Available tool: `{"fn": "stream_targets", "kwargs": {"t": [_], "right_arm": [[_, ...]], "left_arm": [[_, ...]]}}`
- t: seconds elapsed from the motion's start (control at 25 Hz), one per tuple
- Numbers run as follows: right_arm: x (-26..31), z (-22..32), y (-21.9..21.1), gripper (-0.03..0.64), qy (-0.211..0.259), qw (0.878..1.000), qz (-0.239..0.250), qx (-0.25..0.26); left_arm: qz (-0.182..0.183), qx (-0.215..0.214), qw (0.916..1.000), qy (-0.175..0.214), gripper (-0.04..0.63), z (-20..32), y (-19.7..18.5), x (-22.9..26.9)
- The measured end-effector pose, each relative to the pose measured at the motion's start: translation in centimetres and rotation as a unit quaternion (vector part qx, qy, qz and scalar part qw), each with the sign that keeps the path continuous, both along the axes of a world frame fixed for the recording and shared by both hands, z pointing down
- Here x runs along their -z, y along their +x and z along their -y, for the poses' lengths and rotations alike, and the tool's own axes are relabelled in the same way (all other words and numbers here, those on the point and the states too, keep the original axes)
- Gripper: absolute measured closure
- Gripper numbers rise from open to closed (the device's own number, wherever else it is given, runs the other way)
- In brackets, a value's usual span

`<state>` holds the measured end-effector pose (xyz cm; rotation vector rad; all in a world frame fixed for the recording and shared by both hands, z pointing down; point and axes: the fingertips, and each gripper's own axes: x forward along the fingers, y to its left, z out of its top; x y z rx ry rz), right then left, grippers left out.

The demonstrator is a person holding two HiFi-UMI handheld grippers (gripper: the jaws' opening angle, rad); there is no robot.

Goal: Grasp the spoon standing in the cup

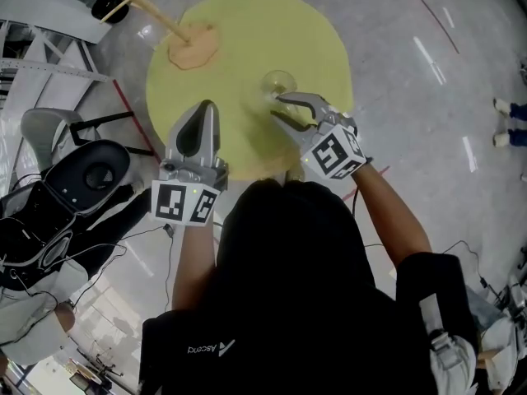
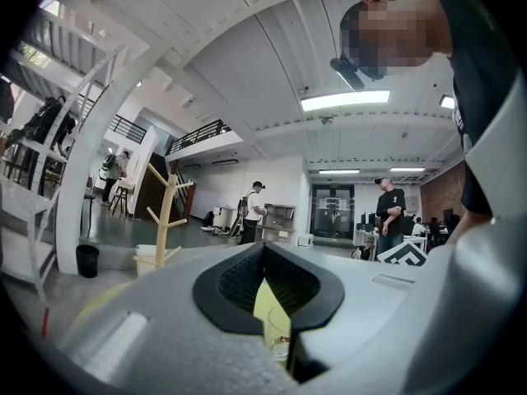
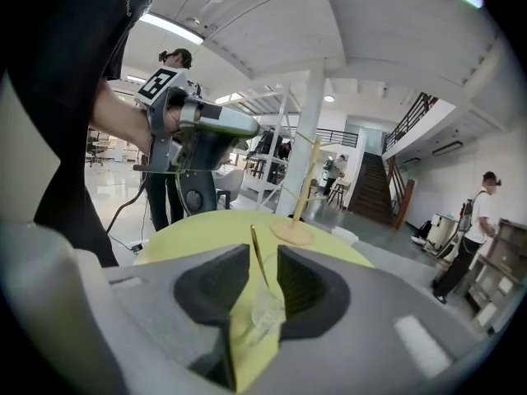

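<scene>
Above the round yellow counter (image 1: 247,39), the right hand-held gripper (image 1: 277,106), jaws narrowly apart, flanks the thin gold spoon (image 3: 257,257); an off-centre squeeze may tip the clear glass cup (image 3: 265,315). The closed left hand-held gripper (image 1: 211,107) steadies nothing.

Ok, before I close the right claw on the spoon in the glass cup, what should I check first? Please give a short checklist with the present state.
1. Is the right claw open? Ok, its jaws stand apart.
2. Is the thin golden spoon between those jaws? Ok, its handle rises in the gap.
3. Is the clear glass cup upright on the round yellow table? Ok.
4. Is the left claw out of the way? Ok, it is shut and apart from the cup.
5. Is the wooden peg stand clear of the path? Ok, it is at the table's far side.
6. Will the jaws meet only the spoon, not the cup's rim? Cannot tell.
</scene>
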<state>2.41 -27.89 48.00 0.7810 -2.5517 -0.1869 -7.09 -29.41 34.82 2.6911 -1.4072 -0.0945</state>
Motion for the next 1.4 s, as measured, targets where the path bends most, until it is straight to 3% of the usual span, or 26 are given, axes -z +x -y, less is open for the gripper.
{"fn": "stream_targets", "kwargs": {"t": [0.24, 0.68, 1.04, 1.24, 1.4], "right_arm": [[-0.6, 2.0, -0.7, 0.606, 0.013, 1.000, -0.006, -0.008], [3.6, 1.1, -0.6, 0.611, 0.021, 0.999, 0.002, -0.035], [12.3, -1.0, 0.1, 0.612, 0.057, 0.993, 0.068, -0.076], [18.4, -3.4, 1.6, 0.612, 0.071, 0.974, 0.167, -0.133], [19.0, -4.8, 1.7, 0.612, 0.076, 0.975, 0.153, -0.141]], "left_arm": [[0.000, 0.003, 1.0000, -0.004, 0.584, 1.9, -1.7, -1.1], [-0.005, -0.017, 0.9998, 0.004, 0.584, 0.6, -1.0, 0.5], [-0.007, -0.051, 0.9982, 0.032, 0.584, -0.2, 0.1, 2.6], [-0.016, -0.070, 0.9960, 0.053, 0.584, -1.3, 1.8, 4.7], [-0.018, -0.079, 0.9946, 0.064, 0.584, -1.7, 2.4, 5.6]]}}
